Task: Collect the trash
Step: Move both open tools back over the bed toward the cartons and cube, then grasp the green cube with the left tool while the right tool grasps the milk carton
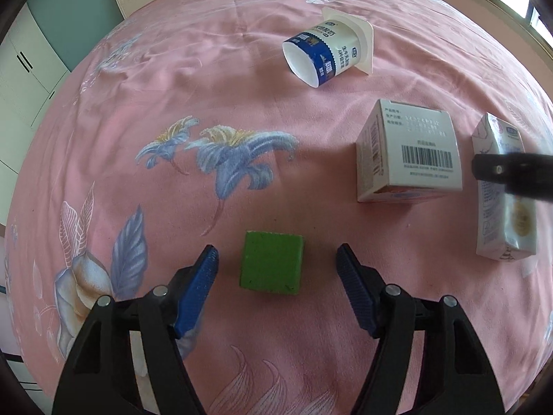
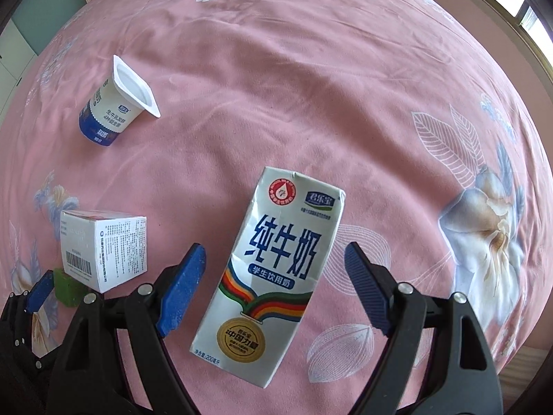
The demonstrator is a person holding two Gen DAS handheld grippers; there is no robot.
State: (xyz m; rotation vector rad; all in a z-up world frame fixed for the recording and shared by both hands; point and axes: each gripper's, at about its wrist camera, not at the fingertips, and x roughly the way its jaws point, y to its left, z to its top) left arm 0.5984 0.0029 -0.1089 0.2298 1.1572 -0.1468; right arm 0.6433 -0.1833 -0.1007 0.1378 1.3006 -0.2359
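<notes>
The milk carton [image 2: 268,276] lies flat on the pink floral bedspread [image 2: 311,86], printed face up, its top end tipped slightly away to the right. The right gripper [image 2: 274,288] stands over it with both blue pads spread wide, one on either side of the carton; neither pad [image 2: 181,290] clearly touches it, and nothing is clamped.

Taking the carton as the landmark: the white barcode box [image 2: 103,249] sits to its left, near but apart. Beyond the box and further left, the yogurt cup [image 2: 115,102] lies on its side with its square rim turned toward the carton. Just beside the box, on the side away from the carton, is the green block [image 2: 67,288].

The left gripper [image 1: 276,276] is also wide open, its blue pads flanking the green block [image 1: 271,264] with clear gaps on both sides, holding nothing.

The left wrist view shows the block's whole top face, the barcode box's [image 1: 409,154] label, and the yogurt cup's [image 1: 326,53] round base end. It shows only the milk carton's [image 1: 503,200] narrow side, partly crossed by a dark part of the right gripper. The right wrist view alone gives the carton's printed front and the cup's open mouth; there the block is mostly hidden behind the box and a left gripper pad.
</notes>
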